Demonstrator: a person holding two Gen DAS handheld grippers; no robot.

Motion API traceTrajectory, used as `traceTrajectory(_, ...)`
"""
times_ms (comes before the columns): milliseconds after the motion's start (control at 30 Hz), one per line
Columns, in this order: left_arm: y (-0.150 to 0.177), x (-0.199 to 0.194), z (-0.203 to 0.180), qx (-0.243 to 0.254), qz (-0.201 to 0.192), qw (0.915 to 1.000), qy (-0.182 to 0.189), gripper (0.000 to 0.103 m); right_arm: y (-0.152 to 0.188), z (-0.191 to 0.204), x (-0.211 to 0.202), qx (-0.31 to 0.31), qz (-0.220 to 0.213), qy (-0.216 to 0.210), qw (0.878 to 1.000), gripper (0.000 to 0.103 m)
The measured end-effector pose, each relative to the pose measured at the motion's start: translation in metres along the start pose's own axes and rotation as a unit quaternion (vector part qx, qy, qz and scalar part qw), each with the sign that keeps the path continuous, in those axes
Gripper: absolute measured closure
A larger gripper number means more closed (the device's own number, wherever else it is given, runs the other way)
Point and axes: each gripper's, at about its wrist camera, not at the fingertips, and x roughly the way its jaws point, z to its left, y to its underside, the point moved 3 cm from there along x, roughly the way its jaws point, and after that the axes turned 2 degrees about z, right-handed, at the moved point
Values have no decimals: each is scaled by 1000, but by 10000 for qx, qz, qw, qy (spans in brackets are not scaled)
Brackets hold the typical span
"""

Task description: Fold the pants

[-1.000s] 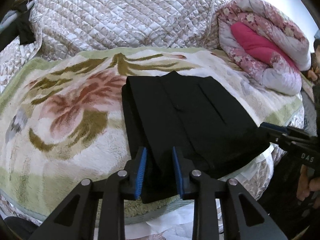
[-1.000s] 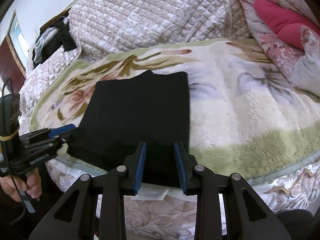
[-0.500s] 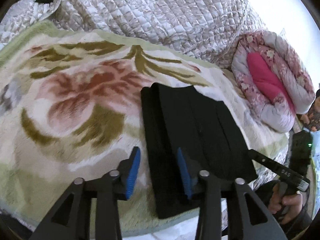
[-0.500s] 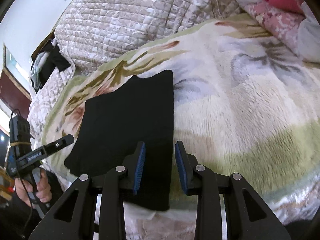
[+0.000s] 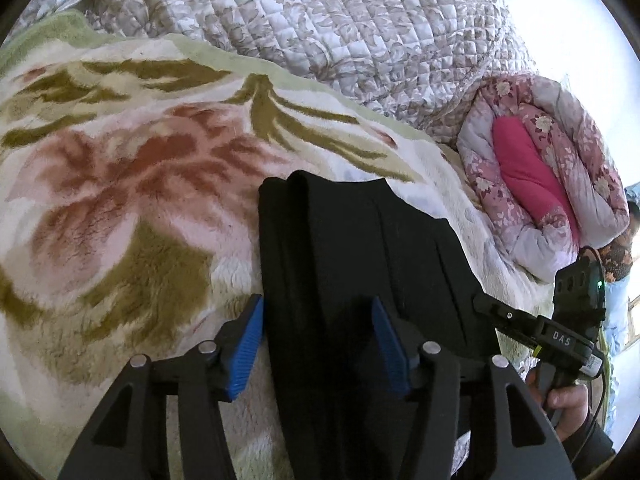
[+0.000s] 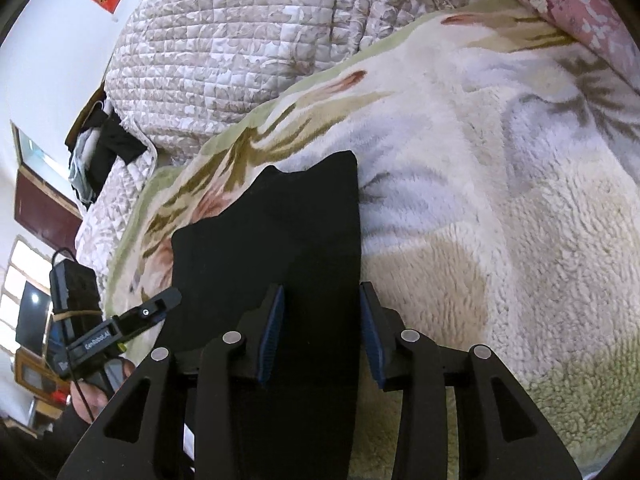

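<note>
Black pants (image 5: 360, 248) lie folded into a flat oblong on a floral fleece blanket (image 5: 120, 200). My left gripper (image 5: 318, 340) hangs low over their near left corner. Its jaws are opening, with the pants' left edge between the blue pads and neither pad pressing. In the right wrist view my right gripper (image 6: 320, 332) straddles the right edge of the pants (image 6: 280, 232). Its jaws are opening too, and the cloth lies loose between them. Each view shows the other gripper at the opposite corner: the right gripper (image 5: 484, 304) and the left gripper (image 6: 172, 296), each in a person's hand.
A quilted cover (image 5: 320, 20) is heaped at the back of the bed. A rolled pink floral duvet (image 5: 540, 176) lies at the right. Dark clothes (image 6: 104, 148) hang at the far left. The blanket (image 6: 500, 200) spreads wide to the right of the pants.
Both grippers have come closer and lower over the near corners of the pants, rolling as they went. Both pairs of jaws stand wider apart, the left far more.
</note>
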Motion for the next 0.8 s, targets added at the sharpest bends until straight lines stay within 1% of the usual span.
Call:
traceTrajectory(200, 15, -5, -3, -94, -63, 9999, 45, 44, 22, 3, -4, 133, 186, -334, 9992, 63)
traceTrajectory(300, 26, -11, -5, -121, -54, 9999, 52, 46, 32, 6, -6, 78, 158, -297, 9994, 65)
traceTrajectory(433, 25, -9, -8, -24, -43, 10000, -80, 46, 20, 6, 3, 108, 201, -161, 9996, 70)
traceTrajectory(500, 20, -6, -10, 34, -34, 9999, -157, 49, 14, 9, 7, 48, 211, -39, 9998, 72)
traceTrajectory(567, 14, -3, -13, 51, -4, 9997, -221, 56, 12, 13, 6, -4, 221, 93, 9997, 77)
traceTrajectory(600, 13, -4, -14, 46, 16, 9997, -248, 59, 12, 16, 3, -49, 185, 142, 9997, 84)
traceTrajectory(633, 12, -7, -17, 89, 6, 9995, -298, 65, 12, 20, -1, -71, 146, 142, 9998, 86)
traceTrajectory(667, 12, -10, -20, 174, -37, 9992, -361, 70, 10, 25, -6, -96, 93, 151, 9998, 86)
traceTrajectory(767, 10, -22, -30, 340, -127, 9986, -384, 76, 6, 41, -17, -255, -28, 129, 9996, 87)
traceTrajectory(800, 8, -25, -32, 370, -134, 9985, -375, 77, 5, 47, -20, -306, -61, 105, 9995, 87)
